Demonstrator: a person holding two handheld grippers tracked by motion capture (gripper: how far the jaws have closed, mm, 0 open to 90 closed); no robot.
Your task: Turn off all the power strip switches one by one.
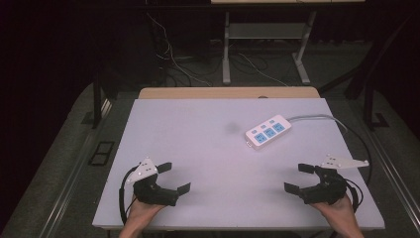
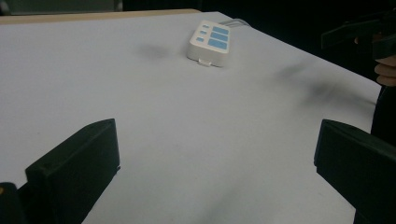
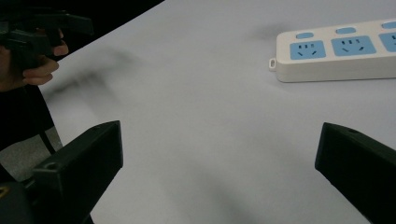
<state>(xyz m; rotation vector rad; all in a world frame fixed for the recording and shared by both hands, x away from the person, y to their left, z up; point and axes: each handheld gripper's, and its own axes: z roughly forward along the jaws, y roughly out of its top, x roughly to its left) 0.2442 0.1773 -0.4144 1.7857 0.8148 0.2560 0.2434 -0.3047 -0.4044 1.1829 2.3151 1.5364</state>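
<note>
A pale grey table (image 1: 198, 144) fills my high view, bare but for one white power strip (image 1: 268, 131) lying at an angle right of centre, toward the far side, its grey cord (image 1: 317, 118) curving off past the right edge. My left gripper (image 1: 175, 178) rests low over the near left corner, jaws spread wide with nothing between them; my right gripper (image 1: 298, 178) mirrors it at the near right, equally wide and empty. Both are well apart from the strip, the right one nearer to it. In the right gripper view the strip (image 3: 336, 51) shows blue sockets (image 3: 307, 49) facing up and a small tab (image 3: 272, 64) at its near end. The risk, as I judge it: the strip is flat and smooth, so a shallow pinch could skid it across the table, and the trailing cord could drag or twist it once lifted.
</note>
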